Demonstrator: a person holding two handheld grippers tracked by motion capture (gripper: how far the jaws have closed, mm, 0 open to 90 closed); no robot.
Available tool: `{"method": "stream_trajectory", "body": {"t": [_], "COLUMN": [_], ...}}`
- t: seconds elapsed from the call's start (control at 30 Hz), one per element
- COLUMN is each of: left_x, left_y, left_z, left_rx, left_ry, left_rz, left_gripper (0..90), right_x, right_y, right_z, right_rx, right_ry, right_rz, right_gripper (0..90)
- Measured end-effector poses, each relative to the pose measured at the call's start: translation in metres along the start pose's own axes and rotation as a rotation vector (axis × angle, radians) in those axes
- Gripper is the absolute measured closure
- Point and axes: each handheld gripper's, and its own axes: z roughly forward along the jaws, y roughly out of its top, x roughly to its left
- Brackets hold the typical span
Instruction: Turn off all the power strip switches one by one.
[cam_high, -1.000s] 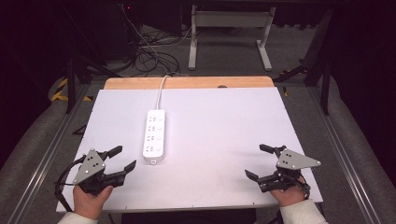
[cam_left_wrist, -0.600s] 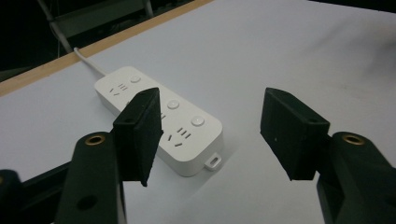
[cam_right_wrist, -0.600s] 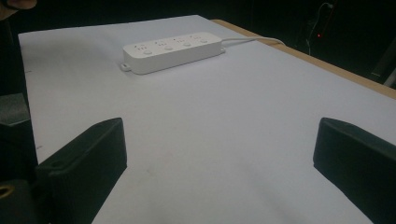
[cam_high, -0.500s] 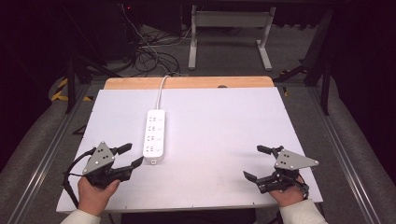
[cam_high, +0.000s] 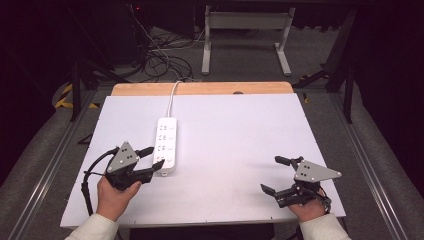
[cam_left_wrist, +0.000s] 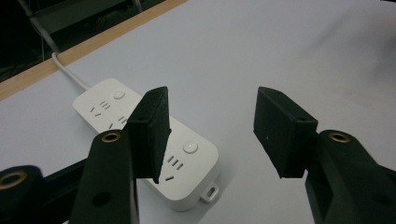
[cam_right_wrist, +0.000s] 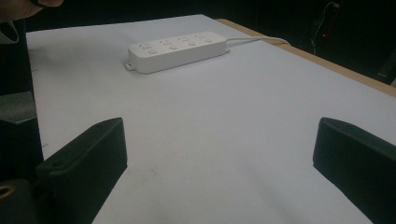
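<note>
From above we see our left gripper (cam_high: 150, 159) just beside the near end of the white power strip (cam_high: 166, 145), jaws apart and holding nothing. Its own camera adds what the high view cannot: the strip's sockets and round buttons (cam_left_wrist: 189, 146), one jaw overlapping that end. Our right gripper (cam_high: 279, 175) sits well apart from the strip, jaws wide and empty over the white table (cam_high: 240, 130); its view shows the strip's cord (cam_right_wrist: 257, 39) ahead.

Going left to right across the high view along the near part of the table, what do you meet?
Left black two-jaw gripper with grey plate → near end of the white plastic power strip → bare white tabletop → right black two-jaw gripper.
</note>
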Motion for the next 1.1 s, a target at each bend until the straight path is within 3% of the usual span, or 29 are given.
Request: {"method": "stream_trajectory", "body": {"t": [0.47, 0.63, 0.73, 0.83, 0.9, 0.97, 1.0, 1.1], "left_x": [0.006, 0.007, 0.009, 0.013, 0.017, 0.02, 0.024, 0.028], "left_y": [0.017, 0.018, 0.018, 0.021, 0.022, 0.023, 0.023, 0.023], "left_z": [0.03, 0.033, 0.034, 0.037, 0.039, 0.044, 0.05, 0.054], "left_rx": [0.028, 0.039, 0.057, 0.101, 0.119, 0.168, 0.192, 0.218], "left_ry": [-0.022, -0.023, -0.027, -0.021, -0.055, -0.079, -0.103, -0.112], "left_rz": [0.004, 0.0, -0.007, -0.024, -0.034, -0.056, -0.086, -0.102], "left_gripper": [53.2, 55.9, 71.8, 89.3, 89.8, 90.0, 90.0, 90.0], "right_x": [0.0, -0.001, -0.001, -0.001, 0.0, 0.0, 0.0, 0.0], "right_y": [-0.001, -0.001, -0.001, -0.001, -0.001, -0.001, -0.001, -0.001], "right_z": [0.0, 0.0, 0.0, 0.0, 0.0, 0.001, 0.001, 0.001], "right_rx": [0.006, 0.006, 0.006, 0.006, 0.006, 0.008, 0.009, 0.01], "right_ry": [0.005, 0.007, 0.011, 0.01, 0.011, 0.013, 0.014, 0.016], "right_rz": [0.004, 0.0, 0.008, 0.001, 0.002, 0.004, 0.005, 0.006], "right_gripper": [3.4, 3.4, 3.5, 3.6, 3.6, 3.7, 3.7, 3.7]}}
